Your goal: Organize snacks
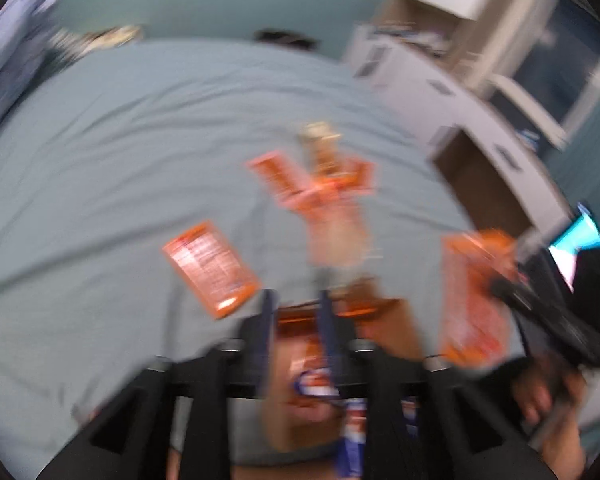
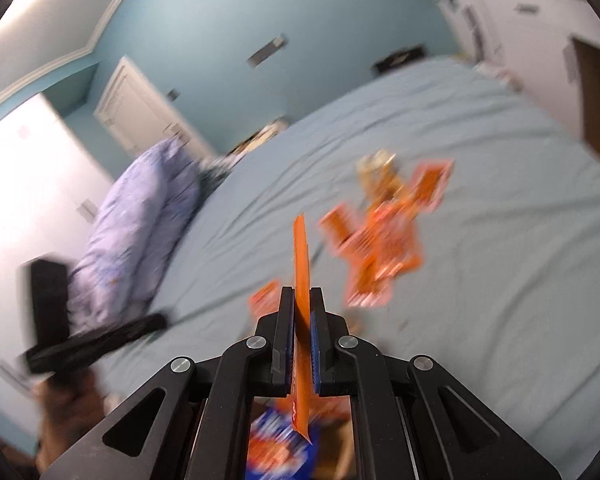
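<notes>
Several orange snack packets (image 1: 210,268) lie scattered on a grey-blue bed sheet (image 1: 120,160), with a pile of them (image 2: 380,248) further out. My left gripper (image 1: 296,300) is open above a brown cardboard box (image 1: 384,306). Orange and blue packets (image 1: 312,384) lie inside the box, and nothing sits between the fingers. My right gripper (image 2: 302,292) is shut on a flat orange packet (image 2: 301,256), seen edge-on in the right wrist view. In the left wrist view that same packet (image 1: 470,300) hangs at the right. Everything is motion-blurred.
A lilac pillow (image 2: 140,220) lies at the left end of the bed. White drawers and shelves (image 1: 440,92) stand along the bed's far right side. Behind are a blue wall and a white door (image 2: 140,116). A hand (image 1: 540,396) holds the right gripper.
</notes>
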Motion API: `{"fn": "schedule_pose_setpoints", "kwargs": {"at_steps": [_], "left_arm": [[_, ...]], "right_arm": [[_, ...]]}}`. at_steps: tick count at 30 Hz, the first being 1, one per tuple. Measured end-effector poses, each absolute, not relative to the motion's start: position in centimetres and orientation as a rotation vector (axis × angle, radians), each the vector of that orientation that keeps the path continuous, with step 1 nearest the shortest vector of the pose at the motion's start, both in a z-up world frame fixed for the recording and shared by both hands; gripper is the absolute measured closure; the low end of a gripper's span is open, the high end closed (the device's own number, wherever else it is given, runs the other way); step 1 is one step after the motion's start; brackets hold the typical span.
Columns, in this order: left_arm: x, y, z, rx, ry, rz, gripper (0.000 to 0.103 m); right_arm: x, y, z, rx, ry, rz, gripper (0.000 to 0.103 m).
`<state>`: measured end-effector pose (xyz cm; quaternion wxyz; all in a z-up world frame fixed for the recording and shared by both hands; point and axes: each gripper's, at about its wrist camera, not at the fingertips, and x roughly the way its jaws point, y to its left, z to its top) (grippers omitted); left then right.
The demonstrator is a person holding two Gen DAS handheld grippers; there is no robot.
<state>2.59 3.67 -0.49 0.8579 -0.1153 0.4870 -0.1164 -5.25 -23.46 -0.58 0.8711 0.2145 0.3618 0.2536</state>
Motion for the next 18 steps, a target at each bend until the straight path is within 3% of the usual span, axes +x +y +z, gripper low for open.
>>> {"fn": "schedule_pose_setpoints", "kwargs": {"at_steps": [2,5,6,7,9,18], "left_arm": [[2.8,5.7,-1.9,-0.299,1.068,-0.152,0.054],[3.1,7.2,-2.4,-0.348,1.081,-0.103,0.029],[3.1,7.5,-2.4,-0.357,1.074,-0.093,0.028],[3.2,7.8,-2.4,-0.361,1.068,-0.085,0.028],[3.5,7.9,-2.7,-0.344,1.085,-0.078,0.027],[9.5,7.6,-8.2,-0.246,1.343,-0.030,0.027]], "right_arm": [[-5.8,-22.5,-1.2,0.436,0.804,0.577,0.098],[-5.6,-21.2,-1.8,0.404,0.866,0.582,0.097],[-5.3,-21.1,-2.0,0.392,0.892,0.571,0.087],[-4.9,-20.9,-2.2,0.370,0.916,0.537,0.061],[-4.3,-20.9,-2.2,0.350,0.925,0.475,0.023],[-4.5,-22.7,-0.8,0.353,0.874,0.326,0.020]]}}
